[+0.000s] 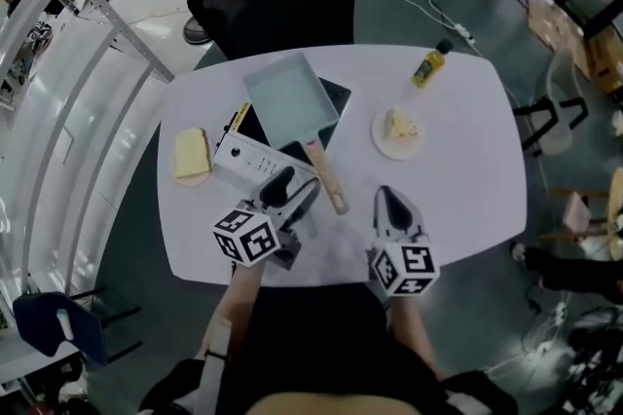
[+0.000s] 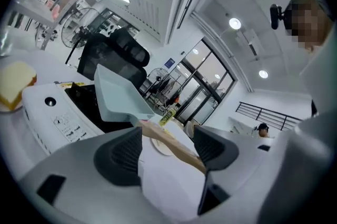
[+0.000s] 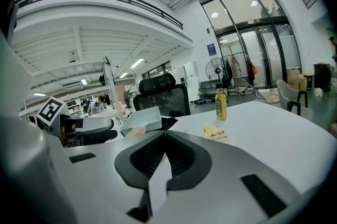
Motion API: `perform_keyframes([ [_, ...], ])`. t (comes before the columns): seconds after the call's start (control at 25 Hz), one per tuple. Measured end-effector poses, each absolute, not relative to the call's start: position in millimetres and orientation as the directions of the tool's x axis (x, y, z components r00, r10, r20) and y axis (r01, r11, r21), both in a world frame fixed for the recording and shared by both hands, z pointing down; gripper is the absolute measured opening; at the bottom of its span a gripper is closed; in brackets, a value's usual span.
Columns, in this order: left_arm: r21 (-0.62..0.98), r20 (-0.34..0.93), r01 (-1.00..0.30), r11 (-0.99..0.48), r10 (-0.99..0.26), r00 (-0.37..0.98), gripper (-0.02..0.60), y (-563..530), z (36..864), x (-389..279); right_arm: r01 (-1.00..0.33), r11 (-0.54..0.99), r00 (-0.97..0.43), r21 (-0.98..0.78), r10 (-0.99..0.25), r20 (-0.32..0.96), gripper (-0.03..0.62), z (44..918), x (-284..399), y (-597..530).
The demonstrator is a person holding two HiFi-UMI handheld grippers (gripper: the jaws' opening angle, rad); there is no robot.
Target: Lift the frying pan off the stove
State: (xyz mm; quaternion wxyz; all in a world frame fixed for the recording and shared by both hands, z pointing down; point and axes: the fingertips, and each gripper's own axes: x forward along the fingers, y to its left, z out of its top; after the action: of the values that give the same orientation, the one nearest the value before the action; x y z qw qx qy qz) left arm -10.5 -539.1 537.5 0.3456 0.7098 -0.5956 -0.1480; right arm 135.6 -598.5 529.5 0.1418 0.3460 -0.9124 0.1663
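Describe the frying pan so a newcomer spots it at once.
On the white table, find the white stove with the black top, left of centre. The frying pan sits on it: pale blue-grey, rectangular, the only thing with a wooden handle.

Two hand-held grippers out in front of the body, one gaping, one closed.

The left gripper [image 1: 297, 191] [image 2: 167, 146] was pitched forward and to the right, its marker cube [image 1: 247, 236] nearest the body and the left forearm [image 1: 230, 306] running back beneath the head camera. Its jaws stood well apart, with the wooden pan handle [image 2: 174, 148] crossing the gap towards the right-hand jaw; whether either pad touched it could not be told. The right gripper [image 1: 387, 201] [image 3: 165, 136] pointed almost straight ahead, level with the left and well apart from it, the right forearm [image 1: 415, 335] trailing behind. Its jaws met at the tips with nothing between them.
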Motion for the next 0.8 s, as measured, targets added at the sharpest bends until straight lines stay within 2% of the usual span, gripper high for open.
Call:
perform_keyframes([
  [0.32, 0.853, 0.175, -0.521, 0.000, -0.942, 0.286, 0.292, -560, 562, -2, -0.621, 0.752, -0.768, -0.222, -0.525, 0.368, 0.006, 541, 124, -618],
  [0.56, 0.894, 0.152, -0.448, -0.007, -0.936, 0.317, 0.291, -578, 574, 5, -0.592, 0.777, -0.786, -0.216, -0.497, 0.368, 0.006, 545, 123, -626],
  [0.8, 0.947, 0.047, -0.312, -0.071, -0.933, 0.356, 0.291, -600, 565, 14, -0.578, 0.787, -0.792, -0.215, -0.479, 0.378, 0.006, 551, 126, -629],
])
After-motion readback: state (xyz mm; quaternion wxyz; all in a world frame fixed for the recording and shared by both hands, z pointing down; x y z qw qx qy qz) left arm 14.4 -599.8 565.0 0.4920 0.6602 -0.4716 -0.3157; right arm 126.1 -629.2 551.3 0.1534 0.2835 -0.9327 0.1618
